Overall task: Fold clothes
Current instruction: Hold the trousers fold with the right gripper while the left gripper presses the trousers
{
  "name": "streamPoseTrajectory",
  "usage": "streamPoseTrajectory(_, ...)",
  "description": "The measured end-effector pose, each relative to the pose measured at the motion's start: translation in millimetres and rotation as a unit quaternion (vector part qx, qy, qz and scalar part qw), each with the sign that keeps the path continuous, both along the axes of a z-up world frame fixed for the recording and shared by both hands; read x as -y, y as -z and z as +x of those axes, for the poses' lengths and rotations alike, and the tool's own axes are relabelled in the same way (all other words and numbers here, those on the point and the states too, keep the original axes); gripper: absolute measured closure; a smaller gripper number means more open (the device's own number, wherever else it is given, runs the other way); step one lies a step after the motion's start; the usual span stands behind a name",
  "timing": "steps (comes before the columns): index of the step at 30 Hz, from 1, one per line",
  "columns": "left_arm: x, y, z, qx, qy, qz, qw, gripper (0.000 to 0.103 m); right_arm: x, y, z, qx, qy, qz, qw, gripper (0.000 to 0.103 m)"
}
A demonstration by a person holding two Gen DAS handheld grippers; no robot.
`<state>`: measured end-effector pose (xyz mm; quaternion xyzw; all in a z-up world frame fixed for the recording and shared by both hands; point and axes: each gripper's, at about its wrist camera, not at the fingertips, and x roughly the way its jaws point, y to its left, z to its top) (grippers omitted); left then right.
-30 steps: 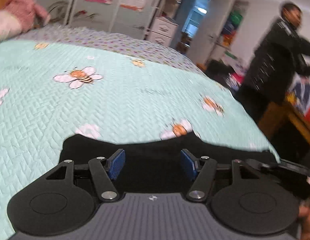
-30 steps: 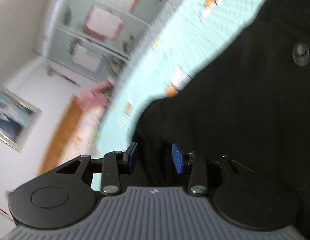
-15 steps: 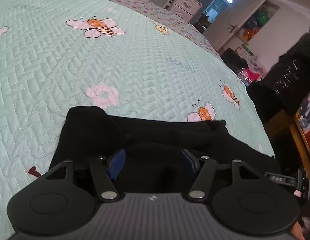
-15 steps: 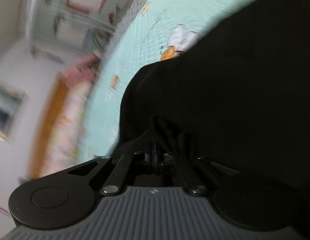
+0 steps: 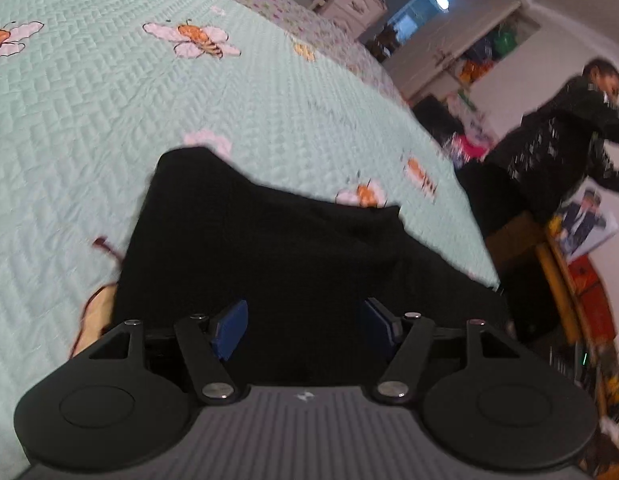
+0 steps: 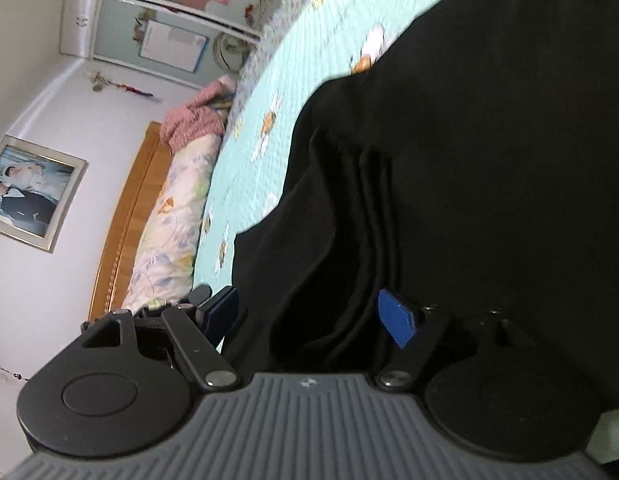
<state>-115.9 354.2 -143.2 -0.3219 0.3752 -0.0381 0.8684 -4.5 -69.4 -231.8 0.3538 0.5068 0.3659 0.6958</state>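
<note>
While black garment (image 5: 269, 264) lies under them, both claws gape, right claw (image 6: 313, 316) just opened

Open mint bedspread (image 5: 109, 128) stretches clear beyond the black garment (image 5: 269, 256), free for passage. A person (image 5: 565, 128) stands past the bed's far corner; pillows (image 6: 169, 216) and a wooden headboard (image 6: 125, 216) close off its far end.
</note>
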Motion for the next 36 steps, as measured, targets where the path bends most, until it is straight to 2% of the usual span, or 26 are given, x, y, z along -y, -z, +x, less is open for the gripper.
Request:
streamPoseTrajectory(5,-5.7,14.4,-17.3,-0.003,-0.007,-0.034,0.9994,0.037,-5.6,9.9,2.4,-0.032,0.001,0.001,0.999,0.025)
streamPoseTrajectory(9,-10.0,16.5,-22.2,-0.001,-0.013,-0.044,0.999,0.037,-27.3,1.6,16.6,-0.038,-0.017,0.016,0.999,0.027)
streamPoseTrajectory(11,-10.8,15.7,-22.5,-0.001,-0.013,-0.047,0.9988,0.037,-31.1,3.2,16.4,-0.038,-0.014,0.012,0.999,0.048)
streamPoseTrajectory(13,-10.5,15.6,-22.8,-0.002,-0.012,-0.046,0.9989,0.037,-32.1,6.2,14.9,-0.035,-0.006,0.013,0.999,0.06)
streamPoseTrajectory(14,-10.4,15.5,-22.9,-0.002,-0.011,-0.046,0.9989,0.037,-32.7,6.5,13.8,-0.031,-0.003,0.019,0.999,0.065)
streamPoseTrajectory(17,-11.7,17.0,-23.9,-0.001,-0.013,-0.049,0.9987,0.037,-30.0,4.0,10.3,-0.011,0.0,0.027,1.0,0.069)
streamPoseTrajectory(21,-13.7,19.1,-22.8,-0.005,-0.02,-0.056,0.9982,0.037,-35.1,-8.7,7.8,0.043,-0.018,0.013,0.999,0.071)
streamPoseTrajectory(24,-12.9,16.5,-23.4,-0.006,-0.017,-0.055,0.9983,0.036,-27.4,-18.7,3.5,0.058,-0.024,0.022,0.998,0.072)
streamPoseTrajectory(28,-11.4,12.9,-23.6,-0.008,0.004,-0.059,0.9982,0.034,-16.3,-30.5,-2.9,0.049,-0.006,0.039,0.998,0.073)
streamPoseTrajectory(30,-10.0,12.5,-24.2,-0.008,0.015,-0.055,0.9984,0.034,-6.5,-26.9,-6.4,0.026,0.013,0.04,0.999,0.073)
streamPoseTrajectory(31,-9.4,12.6,-24.7,-0.008,0.019,-0.052,0.9985,0.034,-2.0,-23.8,-7.9,0.017,0.017,0.038,0.999,0.069)
streamPoseTrajectory(33,-9.9,13.3,-26.0,-0.008,0.018,-0.053,0.9984,0.034,7.4,-19.7,-13.8,0.012,0.029,0.021,0.999,0.068)
streamPoseTrajectory(36,-11.2,13.1,-26.9,-0.009,0.016,-0.056,0.9982,0.034,16.3,-21.0,-24.9,0.01,0.037,0.031,0.999,0.067)
